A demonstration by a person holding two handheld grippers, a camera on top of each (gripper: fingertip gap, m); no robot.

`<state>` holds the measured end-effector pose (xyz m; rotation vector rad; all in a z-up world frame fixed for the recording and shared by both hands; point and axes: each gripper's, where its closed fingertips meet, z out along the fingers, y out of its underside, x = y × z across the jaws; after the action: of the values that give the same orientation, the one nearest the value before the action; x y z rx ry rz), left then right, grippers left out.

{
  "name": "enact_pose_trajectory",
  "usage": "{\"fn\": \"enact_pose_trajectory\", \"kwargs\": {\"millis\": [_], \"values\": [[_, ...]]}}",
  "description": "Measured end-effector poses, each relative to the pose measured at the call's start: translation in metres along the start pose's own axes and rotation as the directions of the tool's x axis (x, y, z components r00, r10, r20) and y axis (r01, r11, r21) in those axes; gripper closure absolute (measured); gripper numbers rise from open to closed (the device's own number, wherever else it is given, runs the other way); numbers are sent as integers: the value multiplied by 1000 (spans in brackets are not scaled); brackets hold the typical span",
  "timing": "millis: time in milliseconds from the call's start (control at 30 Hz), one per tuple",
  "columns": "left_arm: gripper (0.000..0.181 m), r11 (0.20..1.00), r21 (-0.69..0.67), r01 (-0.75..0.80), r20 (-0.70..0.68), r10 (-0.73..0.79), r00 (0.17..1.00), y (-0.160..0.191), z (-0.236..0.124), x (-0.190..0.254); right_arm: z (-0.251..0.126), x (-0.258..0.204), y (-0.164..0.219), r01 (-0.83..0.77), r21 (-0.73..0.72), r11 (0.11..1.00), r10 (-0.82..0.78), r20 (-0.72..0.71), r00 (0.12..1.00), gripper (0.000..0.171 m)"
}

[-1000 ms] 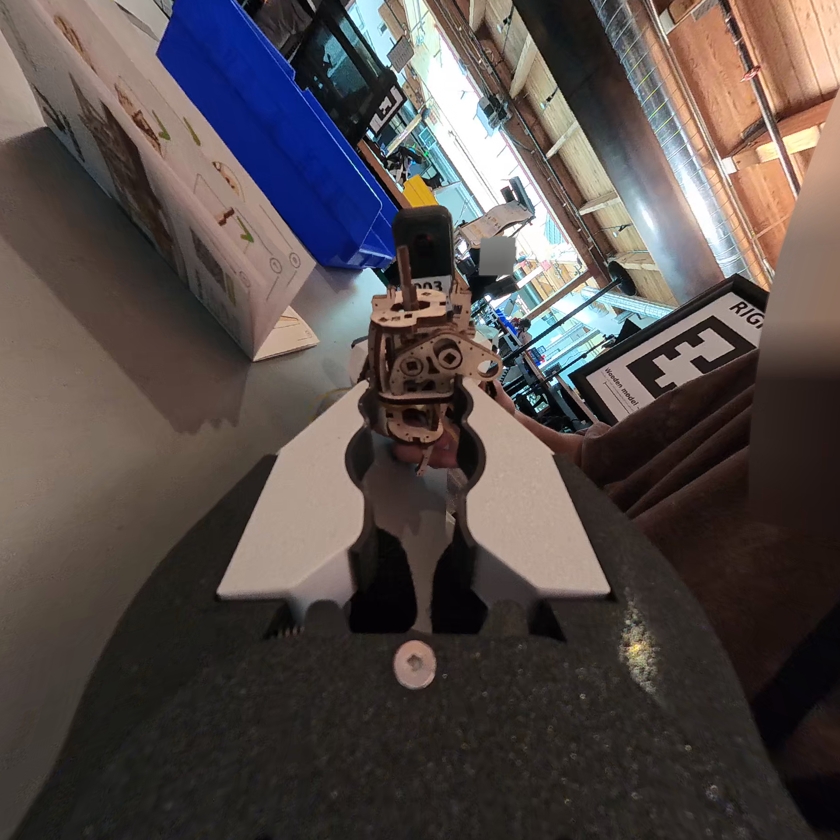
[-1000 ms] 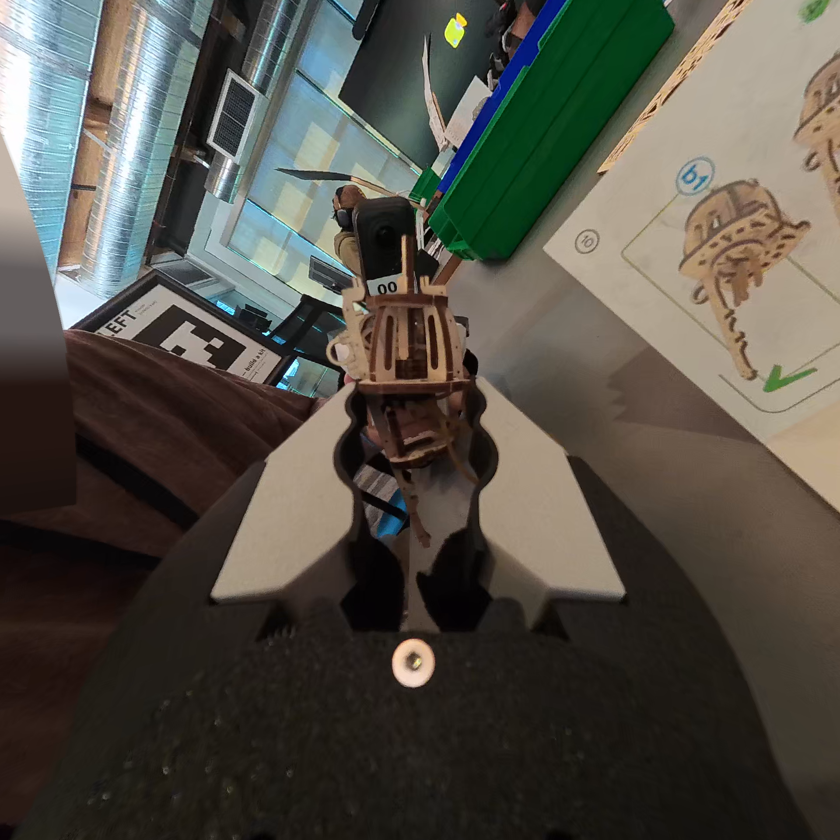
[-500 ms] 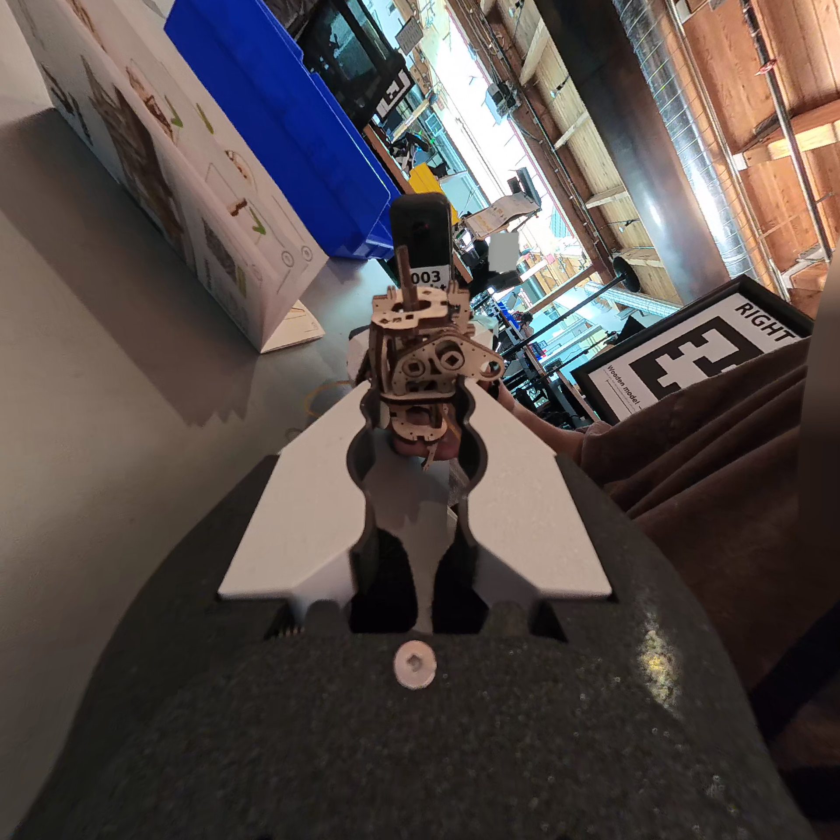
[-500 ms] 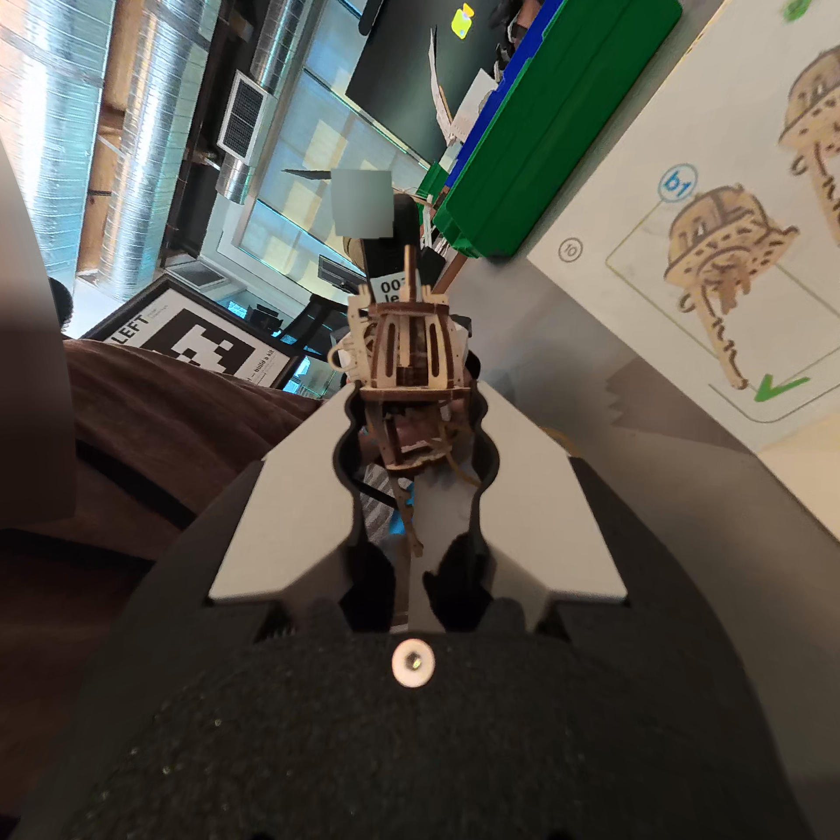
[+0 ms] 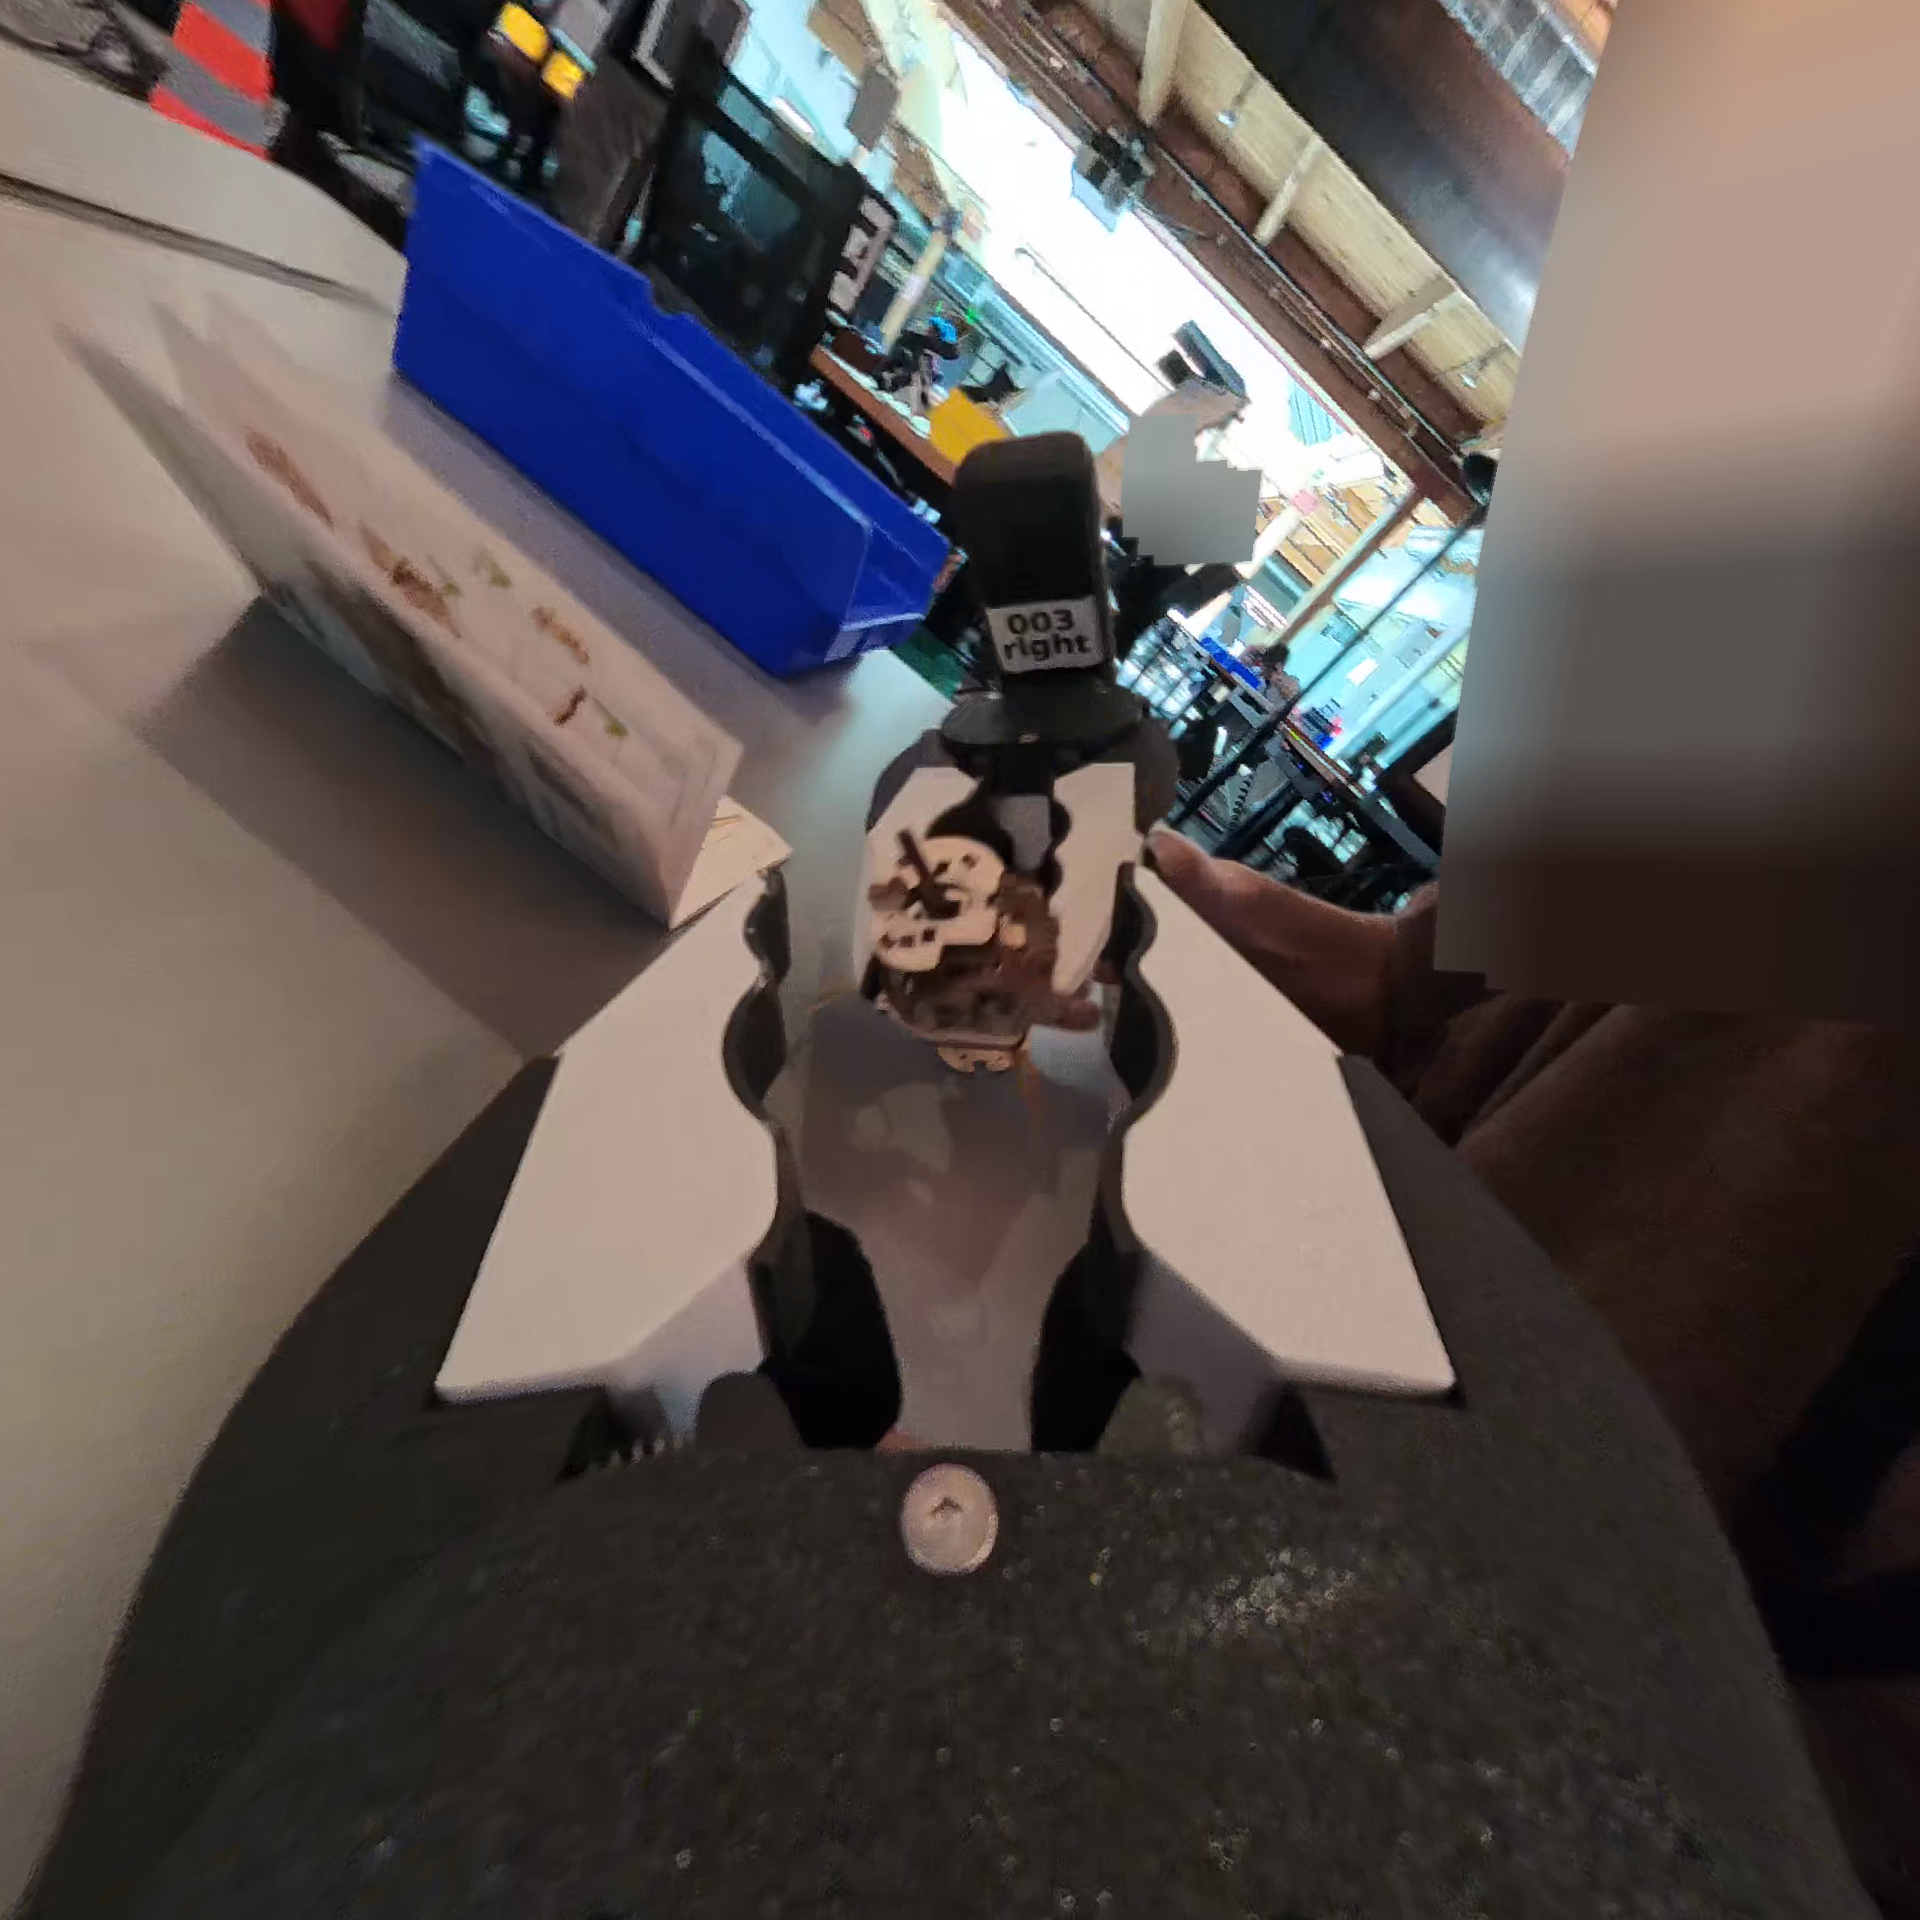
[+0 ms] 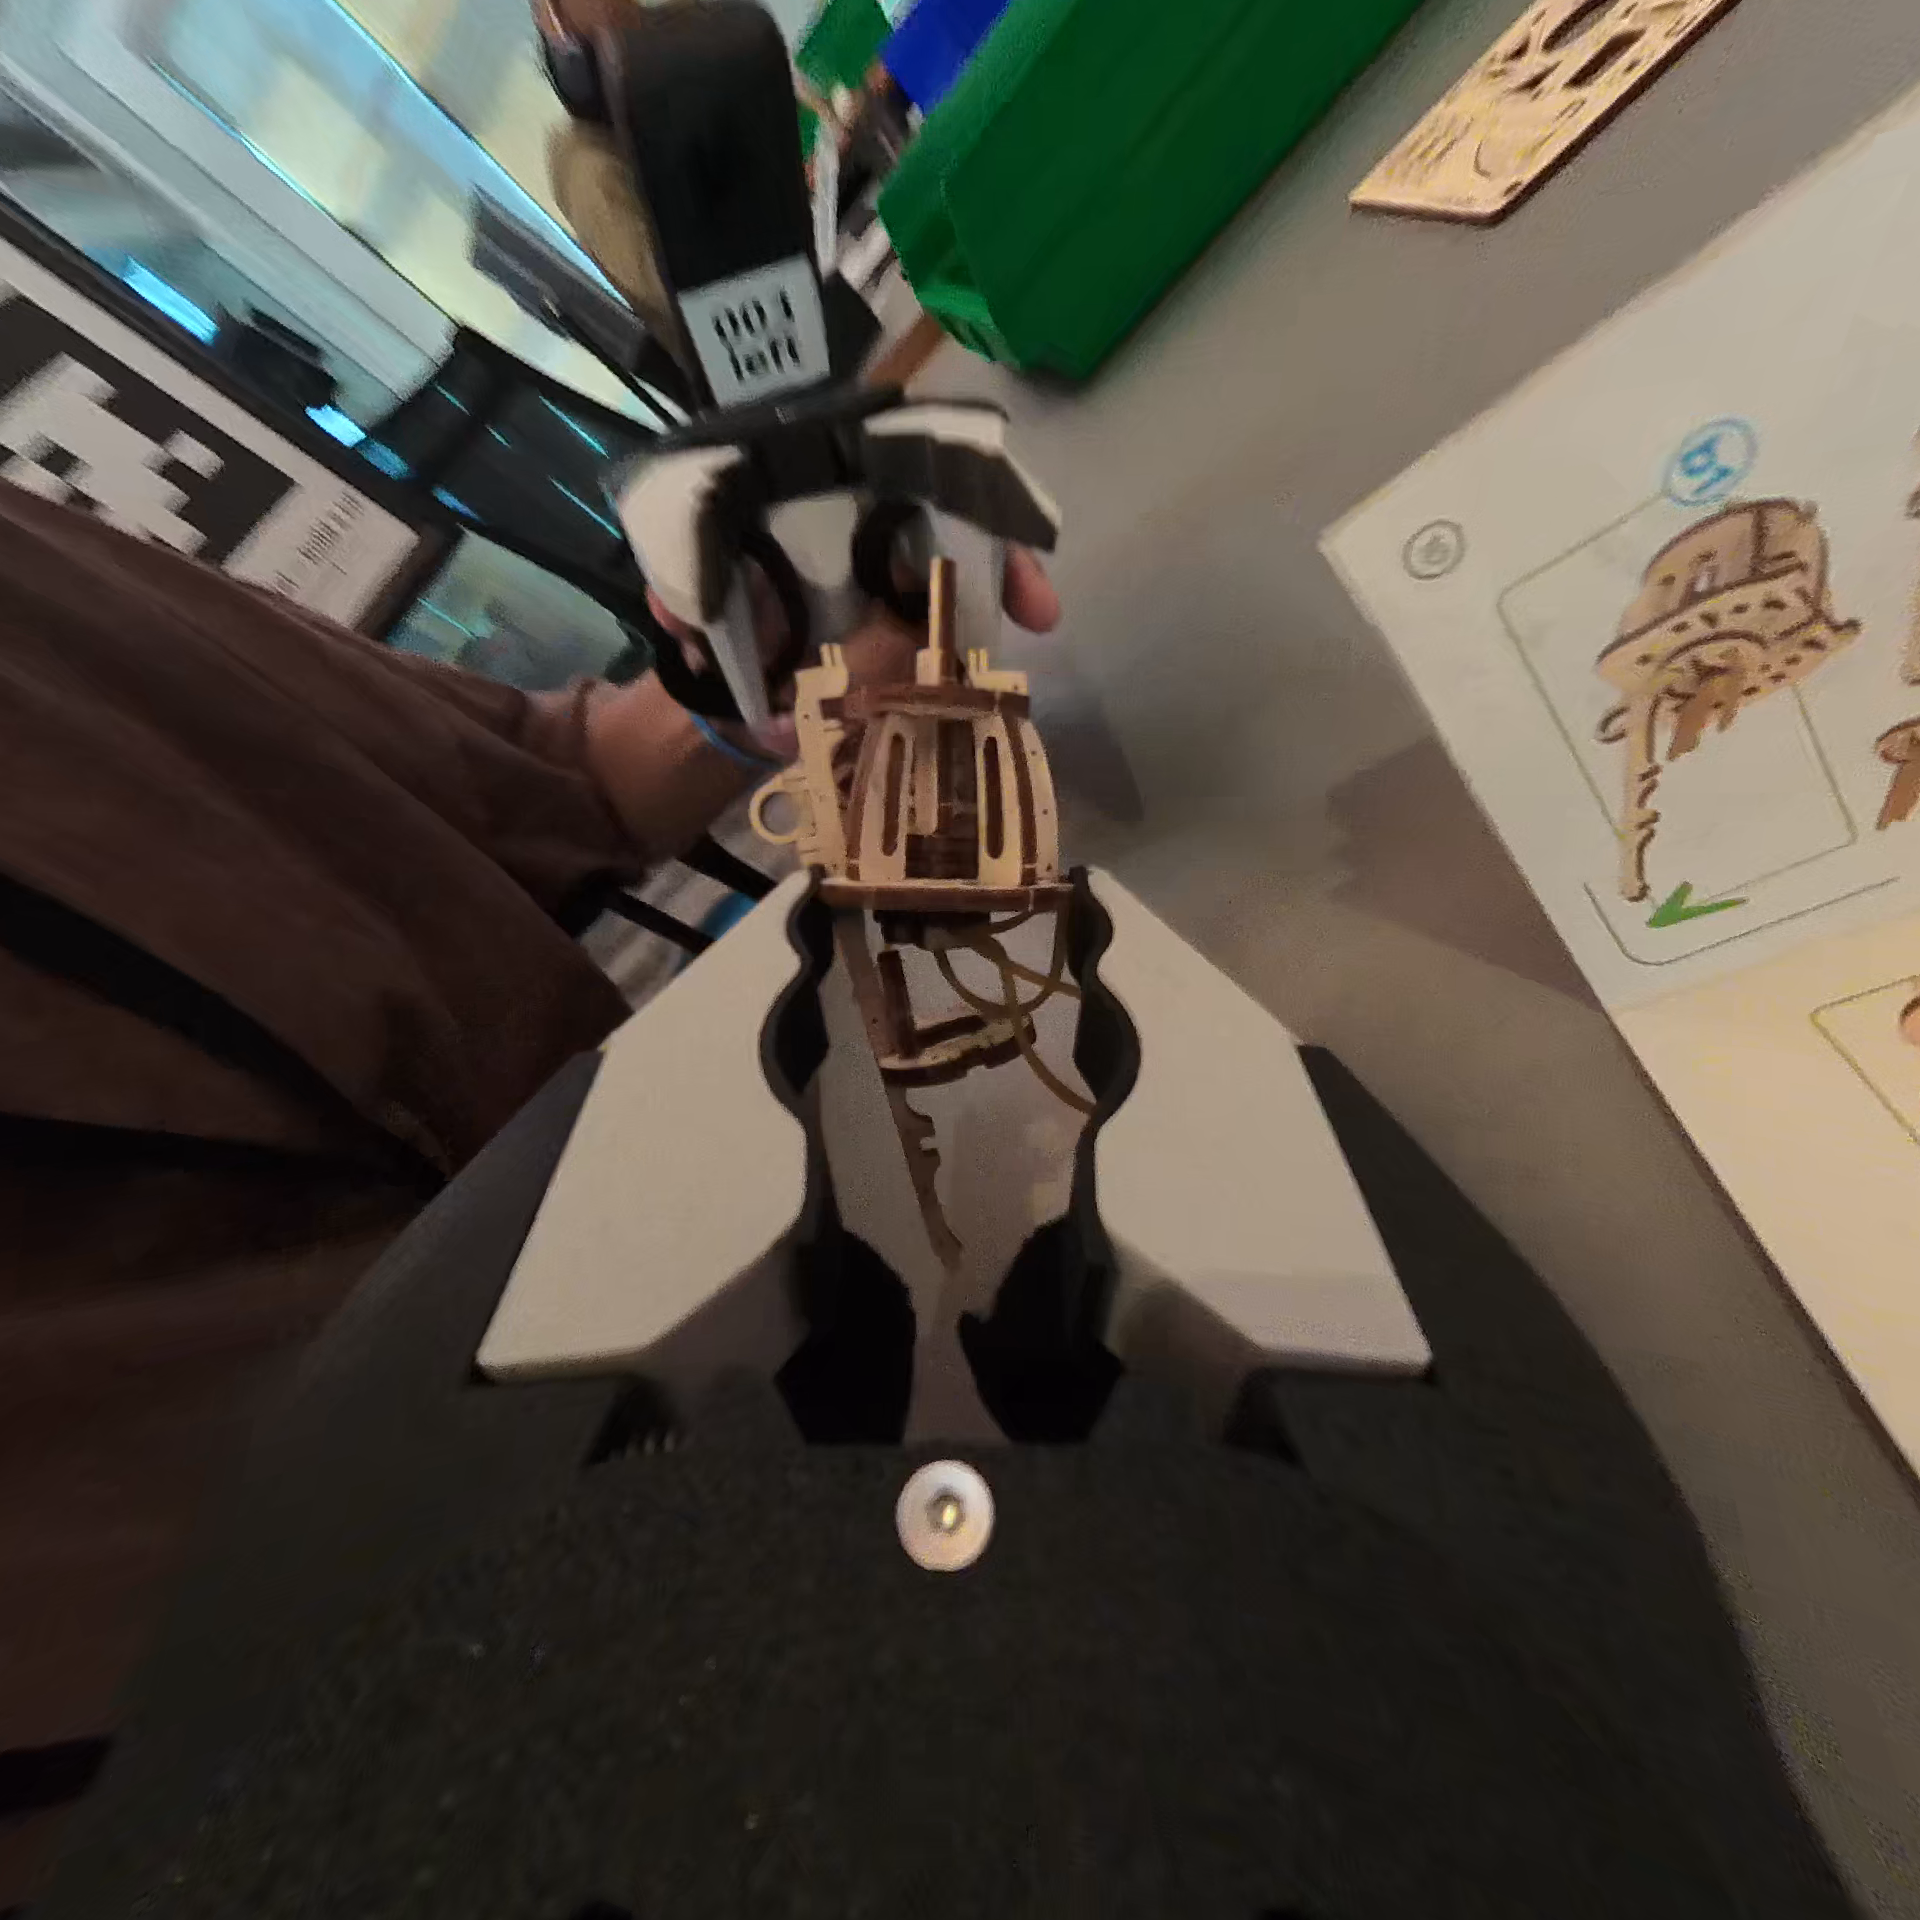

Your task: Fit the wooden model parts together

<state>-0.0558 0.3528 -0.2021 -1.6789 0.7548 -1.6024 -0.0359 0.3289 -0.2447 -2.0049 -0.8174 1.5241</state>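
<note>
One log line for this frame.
left hand-held gripper open | right hand-held gripper shut on pale laser-cut wooden model

Right gripper holds the wooden model beyond the open-fingered left gripper.

Pale ribbed wooden model, upright, clamped

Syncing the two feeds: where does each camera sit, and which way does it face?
Left wrist view: on left gripper, faces right gripper, blue plastic bin behind; own grey fingers show.
Right wrist view: on right gripper, faces left gripper, brown sleeve; own fingers grip the light wooden model.
Shared: that model, both grippers.
</note>
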Motion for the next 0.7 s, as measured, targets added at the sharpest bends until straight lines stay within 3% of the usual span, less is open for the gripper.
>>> {"fn": "enact_pose_trajectory", "kwargs": {"millis": [133,267,700], "values": [[124,985,-143,-95,-50,89,995,9,10,14,2,-9,-1,63,-57,996,-65,-46,997,126],[140,954,-229,-195,-94,178,980,15,11,24,2,-20,-1,109,-94,990,-113,-33,993,126],[145,940,-281,-195,-126,166,978,27,17,32,-1,-28,9,129,-152,980,-133,-13,991,126]]}}
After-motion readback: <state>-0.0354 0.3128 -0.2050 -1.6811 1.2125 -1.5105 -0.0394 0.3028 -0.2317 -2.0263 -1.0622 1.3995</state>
